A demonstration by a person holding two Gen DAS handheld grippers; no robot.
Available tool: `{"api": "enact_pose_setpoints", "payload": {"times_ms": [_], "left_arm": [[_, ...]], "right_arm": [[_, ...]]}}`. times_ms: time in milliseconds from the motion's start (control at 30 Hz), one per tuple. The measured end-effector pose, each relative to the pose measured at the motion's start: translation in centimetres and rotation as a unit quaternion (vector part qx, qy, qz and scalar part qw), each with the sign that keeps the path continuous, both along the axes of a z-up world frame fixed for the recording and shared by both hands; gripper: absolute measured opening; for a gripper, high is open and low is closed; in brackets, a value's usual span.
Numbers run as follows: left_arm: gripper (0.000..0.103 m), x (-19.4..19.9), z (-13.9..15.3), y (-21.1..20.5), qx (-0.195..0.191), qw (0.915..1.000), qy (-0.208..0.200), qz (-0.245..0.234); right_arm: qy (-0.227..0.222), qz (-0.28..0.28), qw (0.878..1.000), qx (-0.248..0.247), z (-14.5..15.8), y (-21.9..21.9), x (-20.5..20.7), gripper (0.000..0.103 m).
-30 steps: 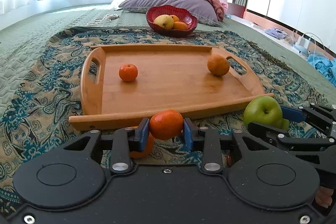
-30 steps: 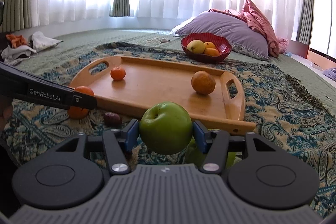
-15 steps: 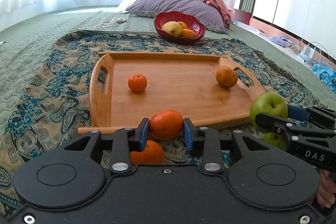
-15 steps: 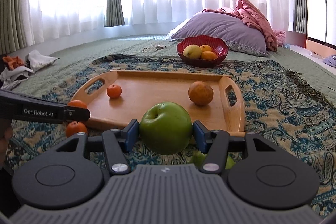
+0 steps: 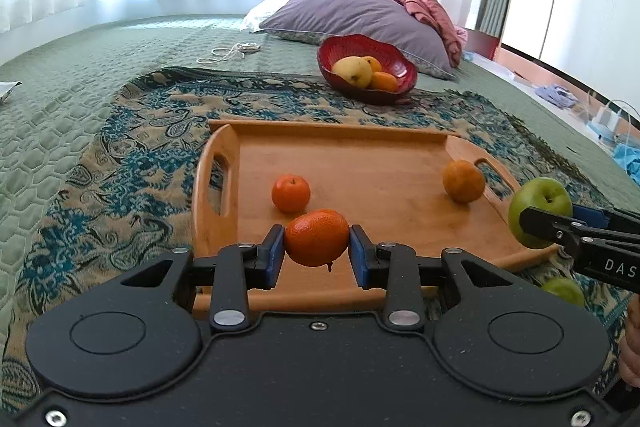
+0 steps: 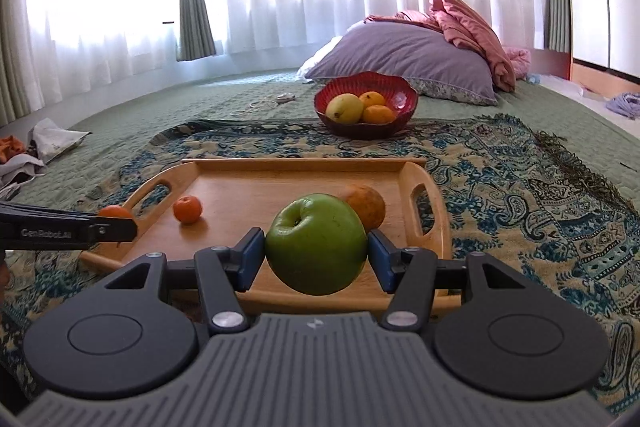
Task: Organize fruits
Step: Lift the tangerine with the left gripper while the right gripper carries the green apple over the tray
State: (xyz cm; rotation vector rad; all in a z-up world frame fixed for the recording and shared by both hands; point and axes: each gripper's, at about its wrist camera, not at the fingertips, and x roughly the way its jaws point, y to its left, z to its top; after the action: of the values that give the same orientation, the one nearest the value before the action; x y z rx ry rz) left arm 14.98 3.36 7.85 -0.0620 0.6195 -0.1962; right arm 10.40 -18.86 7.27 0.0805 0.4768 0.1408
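Two handheld grippers hover over the near edge of a wooden tray [image 5: 360,151] on a patterned throw on a bed. The left gripper [image 5: 317,251] has its jaws pinching a mandarin [image 5: 317,237]; the right gripper [image 6: 316,257] has its jaws pinching a green apple [image 6: 316,243]. Beyond the left jaws, a small orange fruit [image 5: 291,193] sits on the tray; beyond the right jaws, a duller orange [image 6: 366,205] sits there too. Farther ahead, a red bowl [image 6: 366,91] holds yellow and orange fruit. Another green apple [image 5: 566,291] lies on the throw below the right jaws. Judging from this, sorting is partway: two fruits placed, two in transit, at least one left
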Motion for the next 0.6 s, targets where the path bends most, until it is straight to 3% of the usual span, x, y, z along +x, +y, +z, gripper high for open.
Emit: {"api": "enact_pose_setpoints", "payload": {"times_ms": [600], "left_arm": [[0.032, 4.9, -1.9, 0.5, 0.005, 0.9992, 0.031, 0.025]], "right_arm": [[0.061, -0.038, 0.997, 0.016, -1.6, -1.6, 6.0, 0.060]]}}
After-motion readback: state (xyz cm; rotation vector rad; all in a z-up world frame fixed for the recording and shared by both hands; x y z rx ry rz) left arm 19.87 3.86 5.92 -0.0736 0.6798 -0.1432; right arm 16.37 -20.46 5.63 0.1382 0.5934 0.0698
